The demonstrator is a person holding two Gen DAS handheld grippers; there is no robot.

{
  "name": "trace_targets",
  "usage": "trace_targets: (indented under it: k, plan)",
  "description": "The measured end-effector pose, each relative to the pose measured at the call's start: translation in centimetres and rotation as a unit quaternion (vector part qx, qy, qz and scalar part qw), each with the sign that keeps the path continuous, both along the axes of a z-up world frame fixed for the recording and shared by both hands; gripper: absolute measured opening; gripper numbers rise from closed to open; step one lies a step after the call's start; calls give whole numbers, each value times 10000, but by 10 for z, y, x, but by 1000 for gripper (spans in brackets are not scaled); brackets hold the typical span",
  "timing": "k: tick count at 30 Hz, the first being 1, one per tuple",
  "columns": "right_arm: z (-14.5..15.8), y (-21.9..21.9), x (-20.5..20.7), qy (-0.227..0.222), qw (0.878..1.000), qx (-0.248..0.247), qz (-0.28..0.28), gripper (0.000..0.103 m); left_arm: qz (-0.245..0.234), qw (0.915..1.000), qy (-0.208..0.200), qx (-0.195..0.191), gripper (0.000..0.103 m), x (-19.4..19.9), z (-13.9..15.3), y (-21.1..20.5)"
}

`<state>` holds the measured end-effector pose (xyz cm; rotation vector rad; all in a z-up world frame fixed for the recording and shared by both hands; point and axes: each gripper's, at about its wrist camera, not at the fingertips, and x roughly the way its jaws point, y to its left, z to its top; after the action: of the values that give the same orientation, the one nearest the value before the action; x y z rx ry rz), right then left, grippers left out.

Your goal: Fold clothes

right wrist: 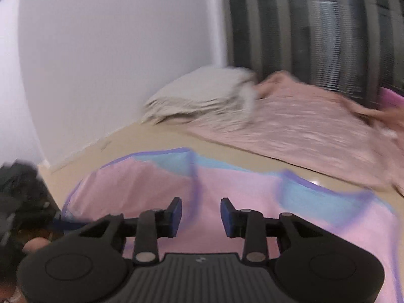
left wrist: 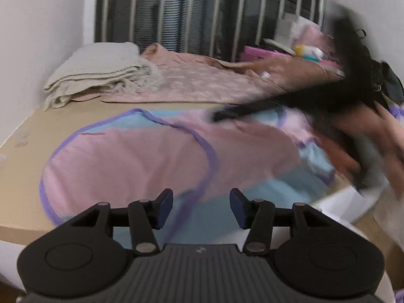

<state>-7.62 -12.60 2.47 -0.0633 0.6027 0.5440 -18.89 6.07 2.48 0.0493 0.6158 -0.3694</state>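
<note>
**Desk:** Largest first, please.

**Photographer:** Tan table [left wrist: 30,126], pushed against a white wall and a barred window. Across its far half, a pale pink blanket [left wrist: 197,80], loosely spread and rumpled toward the right.

**Desk:** And the task's piece?

**Photographer:** Pink-and-blue garment with purple binding [left wrist: 131,156], lying wide and mostly flat on the near half of the table, directly below both cameras. Pink panel over blue, with a loop of purple trim crossing the middle. Bunched and blurred at the right end in the left wrist view. Too soft to name the cut.

**Desk:** Anything already folded?

**Photographer:** Cream fringed throw [left wrist: 101,70], stacked in layers in the far left corner and touching the blanket's edge.

**Desk:** Tools?

**Photographer:** Left tool [left wrist: 201,208] released, blue pads apart, poised above the garment's near edge, gripping nothing. Right tool [right wrist: 201,217] likewise released and empty, over the pink panel.

**Desk:** Step in hand?

**Photographer:** Hard to pin down. Fits either cloth smoothed out ready for a fold or one panel already laid over and let go. In both readings, not a compact stack like the throw.

**Desk:** Next move?

**Photographer:** Probably calls for a low, shallow pinch on a purple-bound edge, one tool per side. Thin cloth lying flat on the table, so easy to miss or to catch two layers at once.
</note>
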Motion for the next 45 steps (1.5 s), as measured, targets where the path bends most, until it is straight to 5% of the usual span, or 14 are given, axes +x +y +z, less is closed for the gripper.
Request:
trace_targets:
  k: [8, 12, 17, 23, 29, 33, 35, 37, 41, 45]
  plan:
    - [-11, 63, 91, 762, 9952, -574, 203, 28, 447, 9989, 72, 75, 51, 13, -11, 8]
    - [-22, 67, 109, 804, 9950, -598, -37, 5, 678, 9974, 195, -125, 51, 22, -6, 16]
    - [-10, 60, 120, 946, 9952, 25, -241, 0, 490, 9979, 83, -414, 50, 9, 2, 3]
    - [-5, 63, 126, 1146, 9922, 423, -236, 0, 696, 9958, 214, -557, 7, 12, -5, 7]
    - [-16, 67, 131, 1244, 9910, 381, -319, 1, 885, 9938, 152, -658, 3, 1, -4, 14]
    - [-18, 64, 126, 1174, 9923, 204, -333, 14, 987, 9922, 93, -760, 10, -4, 0, 22]
    - [-7, 53, 114, 1011, 9942, 210, -307, 20, 1069, 9917, 121, -707, 37, -1, -2, 24]
    - [8, 31, 93, 709, 9969, 206, -289, 30, 1144, 9908, 54, -720, 45, 0, 1, 27]
    - [25, -31, 44, 119, 9991, -104, -385, 34, 1193, 9906, 79, -669, 49, 11, 0, 27]
    - [1, -81, 14, 341, 9937, -802, -703, 33, 925, 9955, 85, -189, 50, 22, -10, 13]
